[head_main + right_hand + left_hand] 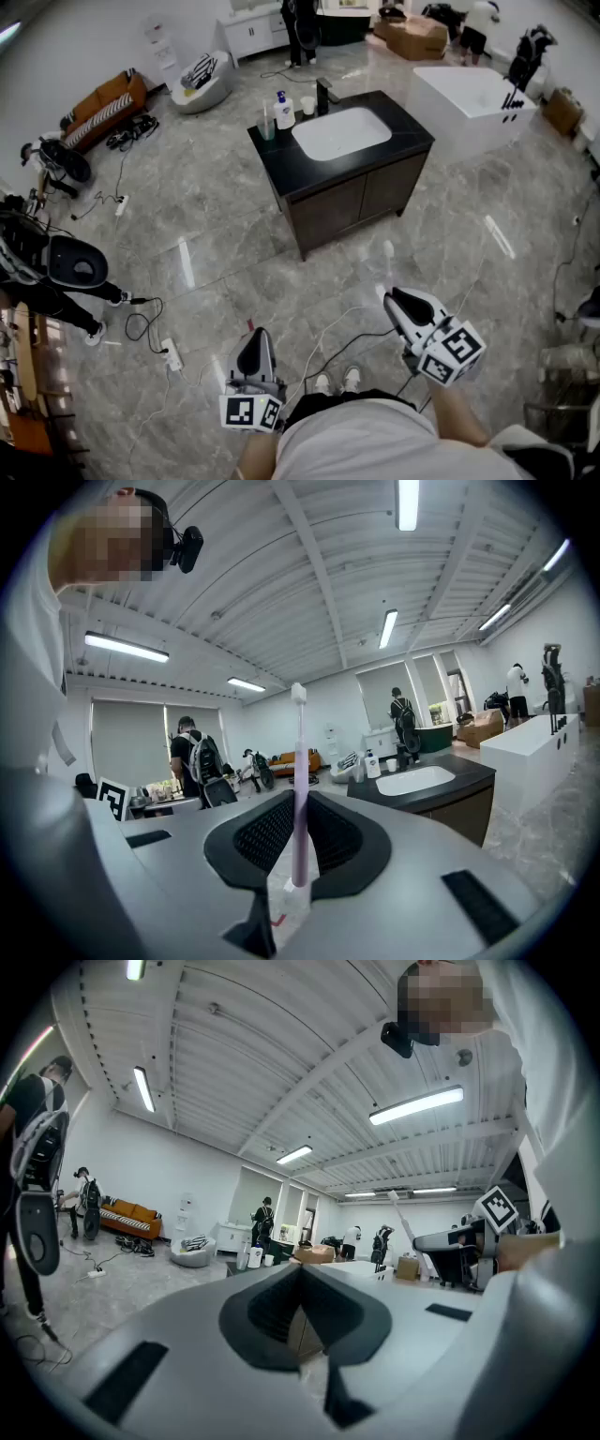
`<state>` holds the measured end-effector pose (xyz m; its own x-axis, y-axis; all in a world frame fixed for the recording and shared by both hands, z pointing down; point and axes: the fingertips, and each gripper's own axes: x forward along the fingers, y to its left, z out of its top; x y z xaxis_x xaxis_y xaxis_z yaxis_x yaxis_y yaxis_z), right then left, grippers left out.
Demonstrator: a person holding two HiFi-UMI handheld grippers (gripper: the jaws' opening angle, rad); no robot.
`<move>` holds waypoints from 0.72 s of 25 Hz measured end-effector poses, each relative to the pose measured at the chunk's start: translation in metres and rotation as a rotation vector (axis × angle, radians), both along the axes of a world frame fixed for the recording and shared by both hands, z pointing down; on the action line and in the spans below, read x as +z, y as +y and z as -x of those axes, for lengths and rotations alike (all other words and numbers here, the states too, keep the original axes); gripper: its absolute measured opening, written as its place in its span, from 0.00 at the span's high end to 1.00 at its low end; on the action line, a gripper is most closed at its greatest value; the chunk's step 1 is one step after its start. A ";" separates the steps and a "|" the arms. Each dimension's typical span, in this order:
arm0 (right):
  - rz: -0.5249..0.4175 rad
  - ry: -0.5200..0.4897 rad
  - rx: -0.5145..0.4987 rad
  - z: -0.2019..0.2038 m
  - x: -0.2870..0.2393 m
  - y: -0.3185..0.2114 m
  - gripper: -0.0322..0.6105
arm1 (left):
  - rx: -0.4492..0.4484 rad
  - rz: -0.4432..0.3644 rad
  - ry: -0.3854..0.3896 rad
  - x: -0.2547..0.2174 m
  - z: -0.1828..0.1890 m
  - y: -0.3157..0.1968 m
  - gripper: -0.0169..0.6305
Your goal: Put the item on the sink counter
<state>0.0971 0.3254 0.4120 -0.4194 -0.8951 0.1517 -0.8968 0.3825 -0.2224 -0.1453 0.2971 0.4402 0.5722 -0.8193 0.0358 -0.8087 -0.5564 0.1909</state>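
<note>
The sink counter (281, 157) is a dark cabinet with a black top and a white basin (340, 132), standing ahead of me in the middle of the floor. It also shows at the right in the right gripper view as the counter (450, 778). My right gripper (393, 299) (298, 803) is shut on a toothbrush (299, 789) with a pale purple handle and a white head, standing up from the jaws. My left gripper (254, 339) (300, 1272) is shut with nothing in it. Both are held low near my body, well short of the counter.
On the counter stand a soap bottle (284, 111), a white cup (308, 105), a green glass (267, 127) and a black faucet (323, 95). A white bathtub (473, 98) lies to the right. Cables and a power strip (172, 354) lie on the floor at left. People stand at the back.
</note>
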 end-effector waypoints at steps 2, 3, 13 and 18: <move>-0.002 -0.006 -0.002 0.000 0.000 -0.001 0.84 | 0.004 0.001 -0.003 0.001 -0.003 0.000 0.97; -0.003 -0.008 -0.004 0.000 0.000 -0.001 0.84 | 0.006 0.001 -0.003 0.002 -0.005 0.000 0.97; -0.017 -0.027 -0.018 -0.008 -0.003 -0.002 0.84 | 0.011 -0.008 -0.004 -0.001 -0.021 0.004 0.97; -0.014 -0.040 -0.019 -0.016 -0.002 0.000 0.84 | 0.017 -0.009 -0.006 -0.002 -0.031 0.005 0.97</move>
